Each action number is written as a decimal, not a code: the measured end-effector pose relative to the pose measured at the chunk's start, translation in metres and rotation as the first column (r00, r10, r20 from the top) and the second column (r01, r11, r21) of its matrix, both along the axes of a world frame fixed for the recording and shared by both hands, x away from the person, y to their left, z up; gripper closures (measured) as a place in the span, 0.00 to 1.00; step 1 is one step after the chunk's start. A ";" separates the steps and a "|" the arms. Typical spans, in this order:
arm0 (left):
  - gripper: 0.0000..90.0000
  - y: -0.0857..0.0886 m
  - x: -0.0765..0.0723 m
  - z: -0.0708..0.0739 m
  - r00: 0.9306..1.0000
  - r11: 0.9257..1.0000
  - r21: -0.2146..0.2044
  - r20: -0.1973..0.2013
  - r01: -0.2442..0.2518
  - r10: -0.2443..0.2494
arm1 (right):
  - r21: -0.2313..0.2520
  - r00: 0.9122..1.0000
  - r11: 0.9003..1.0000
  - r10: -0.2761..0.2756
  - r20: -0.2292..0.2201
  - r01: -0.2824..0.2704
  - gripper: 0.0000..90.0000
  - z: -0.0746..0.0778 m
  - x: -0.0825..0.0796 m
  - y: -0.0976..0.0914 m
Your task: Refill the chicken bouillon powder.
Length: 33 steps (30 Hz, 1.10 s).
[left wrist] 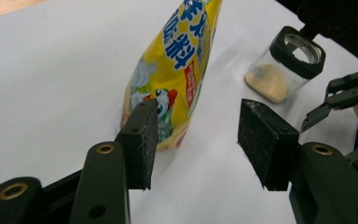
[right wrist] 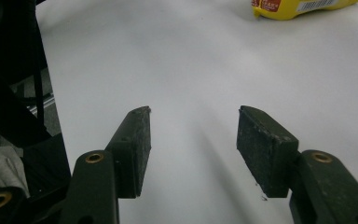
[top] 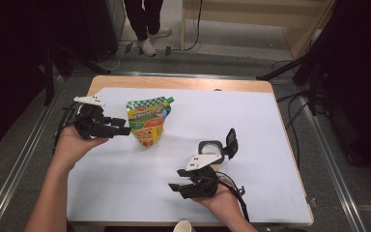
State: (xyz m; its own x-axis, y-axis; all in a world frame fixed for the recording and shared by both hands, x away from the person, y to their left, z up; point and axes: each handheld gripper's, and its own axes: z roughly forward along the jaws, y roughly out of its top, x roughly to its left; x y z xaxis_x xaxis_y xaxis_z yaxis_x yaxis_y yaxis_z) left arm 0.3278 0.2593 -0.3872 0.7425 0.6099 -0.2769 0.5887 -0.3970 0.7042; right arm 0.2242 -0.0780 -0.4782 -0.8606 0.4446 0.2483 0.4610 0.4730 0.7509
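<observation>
Nearest the high view's lens, my right gripper (top: 178, 185) hovers by the table's (top: 270, 145) front edge, jaws parted midway over bare white sheet (right wrist: 191, 70) with nothing between them. Left gripper (top: 123, 126) sits toward the left edge, jaws likewise parted and empty, aimed at the pouch (top: 149, 121).

Largest item: the pouch, a yellow-and-green printed refill bag with a green corner spout (top: 170, 100), stands or leans near the left-rear part of the sheet, just ahead of the left gripper's pads (left wrist: 142, 140), not touching them. I judge it soft, pliable and slick-skinned, moderately weighted by its fill; a grip across the lower body (left wrist: 168, 107) would dent it, so the stiffer seam or spout corner looks safer.

Smaller item: the jar (top: 211, 153), clear with a black collar and hinged lid (top: 232, 140) flipped open, stands just behind the right gripper. Its base holds a thin layer of tan powder (left wrist: 268, 84). I judge it rigid, light, easily tipped.
</observation>
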 end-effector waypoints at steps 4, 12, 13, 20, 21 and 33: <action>0.56 -0.009 0.008 -0.006 1.000 1.000 0.000 0.000 0.006 -0.006 | -0.001 1.000 1.000 -0.011 0.000 0.011 0.51 0.000 0.007 0.004; 0.61 -0.022 0.021 -0.015 1.000 1.000 -0.018 0.023 -0.002 0.003 | -0.011 1.000 1.000 -0.021 0.002 0.021 0.51 0.002 0.014 0.021; 0.63 -0.023 0.022 -0.016 1.000 1.000 -0.018 0.021 -0.002 0.003 | -0.013 1.000 1.000 -0.019 -0.001 0.019 0.51 0.001 0.015 0.025; 0.74 -0.033 0.026 -0.023 0.999 0.998 -0.051 0.027 -0.020 0.021 | -0.029 1.000 0.999 -0.012 0.015 0.012 0.51 -0.003 0.026 0.048; 0.74 -0.034 0.028 -0.025 0.999 0.999 -0.048 0.023 -0.021 0.022 | -0.027 1.000 1.000 -0.013 0.017 0.014 0.51 -0.004 0.029 0.050; 0.97 -0.036 0.021 -0.026 0.990 1.000 -0.011 0.142 -0.024 0.025 | -0.020 1.000 1.000 -0.015 0.017 0.015 0.52 -0.018 0.026 0.053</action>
